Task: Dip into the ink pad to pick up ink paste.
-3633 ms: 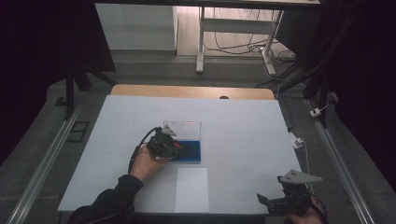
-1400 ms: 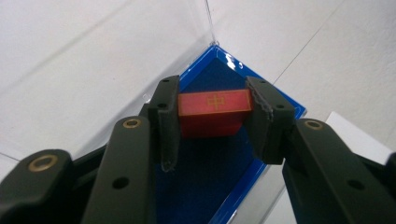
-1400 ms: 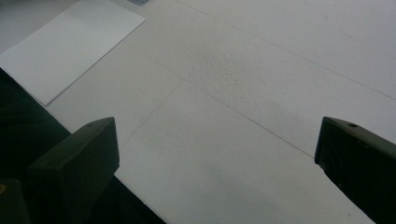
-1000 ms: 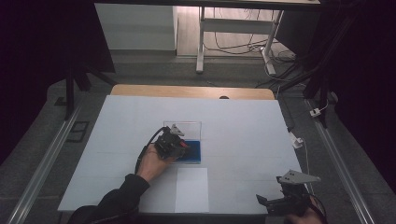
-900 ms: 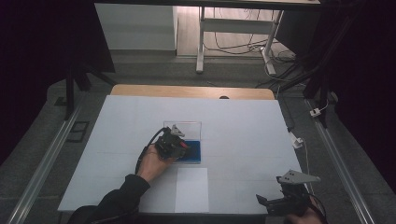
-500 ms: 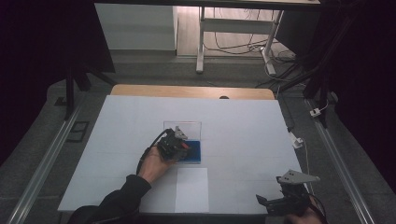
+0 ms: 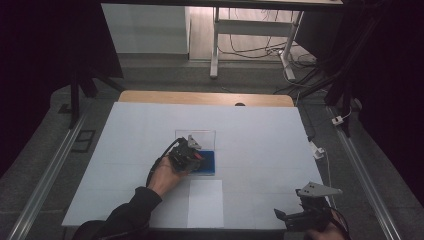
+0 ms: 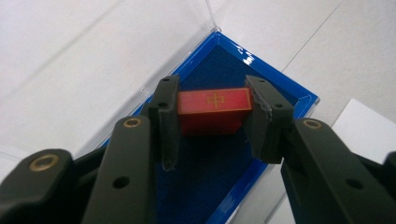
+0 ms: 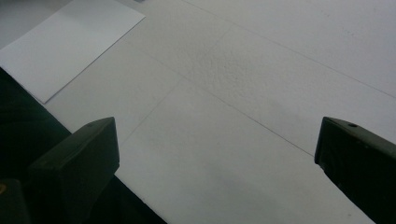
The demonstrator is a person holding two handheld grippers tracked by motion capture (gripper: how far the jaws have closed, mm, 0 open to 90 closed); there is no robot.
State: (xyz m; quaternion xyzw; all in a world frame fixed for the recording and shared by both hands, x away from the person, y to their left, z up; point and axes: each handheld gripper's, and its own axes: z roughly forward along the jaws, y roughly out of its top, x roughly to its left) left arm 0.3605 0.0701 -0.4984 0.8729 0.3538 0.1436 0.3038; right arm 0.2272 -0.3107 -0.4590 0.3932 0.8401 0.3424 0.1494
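Red block [image 8: 213, 111] clamped between the left gripper's [image 8: 212, 116] jaws, over the blue lining of a clear box [image 7: 205, 161].
The right gripper [image 9: 215, 154] hangs wide open and empty above the white table [image 7: 260, 140], near a sheet of paper [image 9: 65, 44].

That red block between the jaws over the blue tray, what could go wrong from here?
1. The left hand-held gripper holds the red block by its ends, near the pad tips; the block might pivot or slip when lifted.
2. The clear lid stands upright right behind the blue tray; a lift toward it could bump it.
3. The tray looks light, so dragging the block could shift it on the white table.
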